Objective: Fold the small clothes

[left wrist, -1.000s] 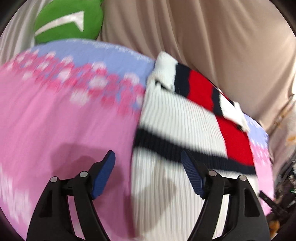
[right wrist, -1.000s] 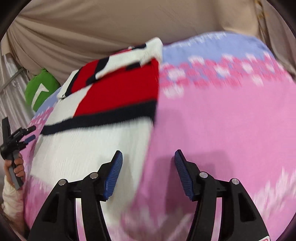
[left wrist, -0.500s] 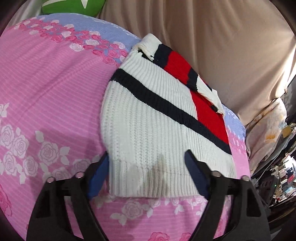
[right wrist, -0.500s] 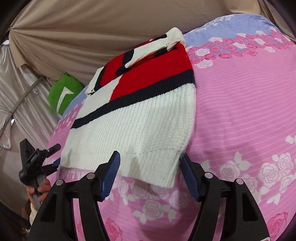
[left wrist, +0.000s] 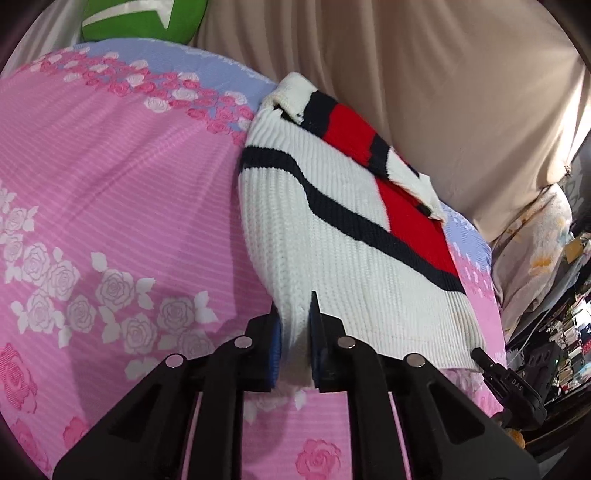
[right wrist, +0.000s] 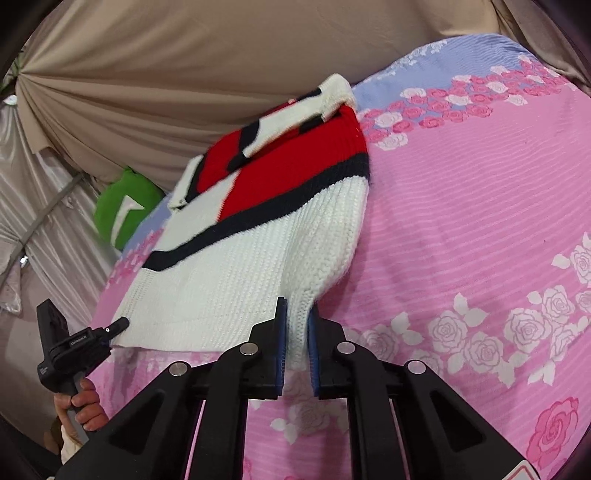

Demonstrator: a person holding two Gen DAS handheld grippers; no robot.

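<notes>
A small knit sweater (left wrist: 332, 236), white with navy stripes and red blocks, lies on a pink rose-print bedsheet (left wrist: 110, 177). My left gripper (left wrist: 295, 332) is shut on the sweater's near left hem corner, with fabric pinched between its blue pads. In the right wrist view the same sweater (right wrist: 251, 251) lies across the sheet (right wrist: 461, 221). My right gripper (right wrist: 297, 328) is shut on its near right hem corner. Both pinched corners rise slightly off the sheet. The sleeves lie folded across the sweater's far part.
A green cushion (left wrist: 144, 18) lies at the bed's far left, also in the right wrist view (right wrist: 122, 206). Beige curtain (left wrist: 424, 74) hangs behind the bed. Cluttered shelves (left wrist: 561, 332) stand to the right. The left hand-held gripper (right wrist: 70, 343) shows in the right wrist view.
Both grippers were open and straddling the hem half a second ago; both have since closed on the hem corners and gathered the fabric up.
</notes>
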